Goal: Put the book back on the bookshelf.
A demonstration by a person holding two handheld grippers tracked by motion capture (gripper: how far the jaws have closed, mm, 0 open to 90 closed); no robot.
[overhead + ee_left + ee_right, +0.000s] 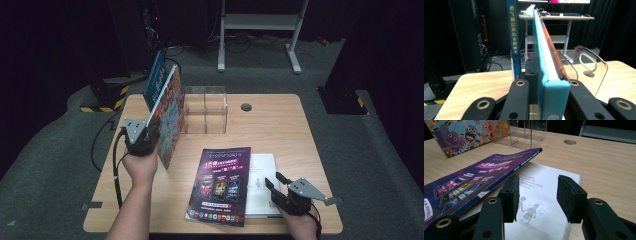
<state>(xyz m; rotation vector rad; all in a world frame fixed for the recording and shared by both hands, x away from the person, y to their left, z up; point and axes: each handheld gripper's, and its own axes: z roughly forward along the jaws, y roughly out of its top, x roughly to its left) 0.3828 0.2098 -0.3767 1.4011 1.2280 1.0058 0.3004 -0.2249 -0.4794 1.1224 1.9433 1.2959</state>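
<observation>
My left gripper (142,137) is shut on the lower edge of a picture book (169,117) with a colourful animal cover, holding it upright at the table's left, beside a clear acrylic book stand (206,110). In the left gripper view the book's teal edge (554,95) is clamped between the jaws, and a blue book (514,37) stands just behind it. My right gripper (274,180) rests open at the front right over a white booklet (541,182), nothing between its pads. A purple magazine (220,185) lies partly over that booklet.
The wooden table (280,130) has a round cable hole (246,106) behind the stand. A white desk frame (260,22) stands on the floor beyond the table. A black and yellow striped base (102,100) sits past the table's left rear corner.
</observation>
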